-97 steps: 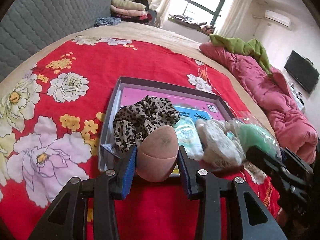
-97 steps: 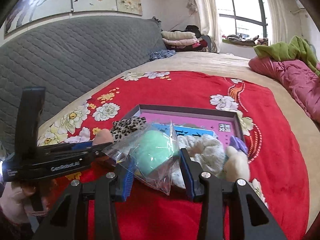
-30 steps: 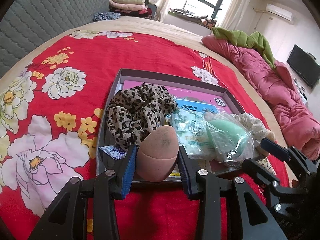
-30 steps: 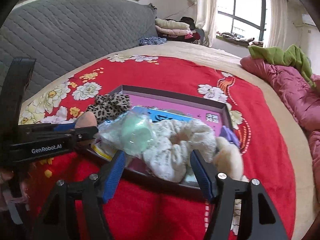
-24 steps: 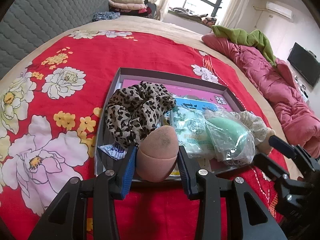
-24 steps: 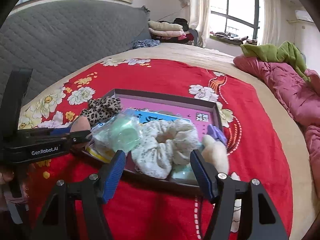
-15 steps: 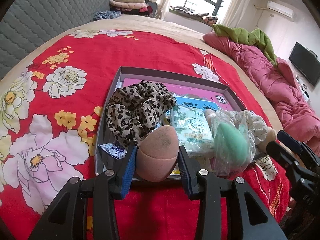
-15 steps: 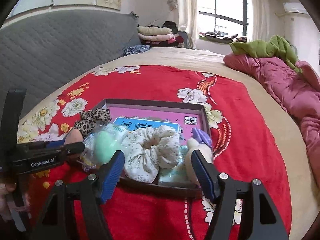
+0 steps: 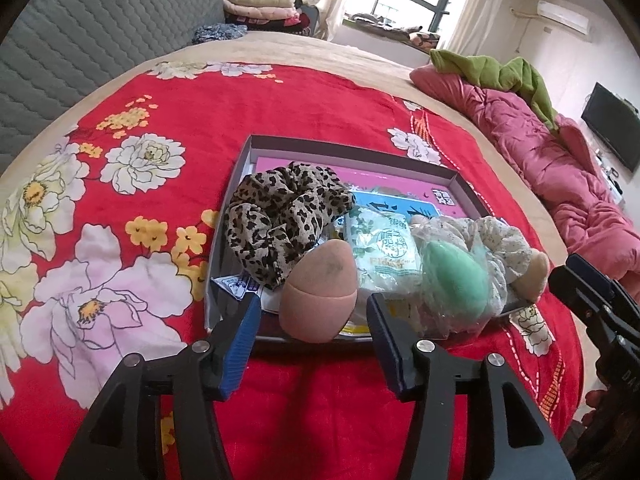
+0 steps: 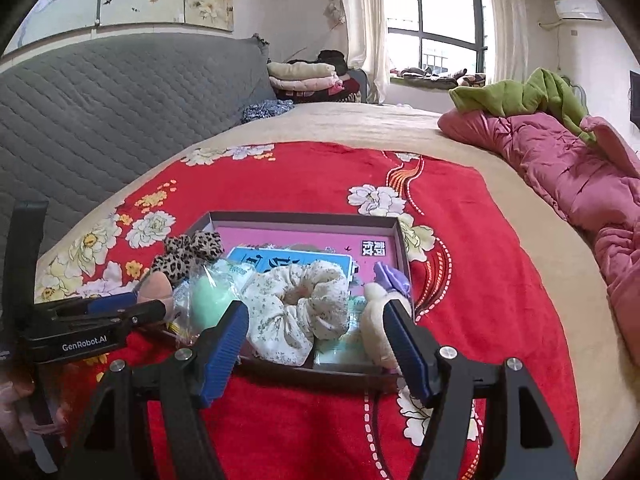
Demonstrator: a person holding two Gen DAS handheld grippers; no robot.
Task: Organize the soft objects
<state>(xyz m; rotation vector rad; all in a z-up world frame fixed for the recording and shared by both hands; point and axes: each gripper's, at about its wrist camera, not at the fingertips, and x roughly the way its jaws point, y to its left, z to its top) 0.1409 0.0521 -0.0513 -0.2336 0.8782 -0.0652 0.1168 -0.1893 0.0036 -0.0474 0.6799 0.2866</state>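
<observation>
Now the left tongs (image 9: pixel 312 312) stand parted, their blue pads (image 9: pixel 240 344) a little clear of the pink makeup sponge (image 9: pixel 318 290) on either side; the egg-shaped sponge sits between them at the near edge of the grey tray (image 9: pixel 352 154), its pointed end tilted away. Just beyond it in the tray lies the leopard scrunchie (image 9: pixel 280 216), and to its right a white-green packet (image 9: pixel 384 254) and the bagged green sponge (image 9: pixel 456 276), which leans over the tray's near rim. The left tongs reach in low and roughly level from the near side of the red floral blanket (image 9: pixel 200 92) on the bed. The right tongs (image 10: pixel 320 336) are spread wide and hold nothing; between their pads lies the cream floral scrunchie (image 10: pixel 296 304), inside the tray (image 10: pixel 304 216), apart from both pads. The bagged green sponge (image 10: pixel 210 300) sits just beyond the left pad, and a beige plush toy (image 10: pixel 376 320) with a purple bow lies just behind the right pad. In the right wrist view the left tongs (image 10: pixel 156 308) come in from the left side, with the pink sponge (image 10: pixel 158 284) at their tip. The right tongs point forward over the blanket's near part, slightly downward toward the tray.
</observation>
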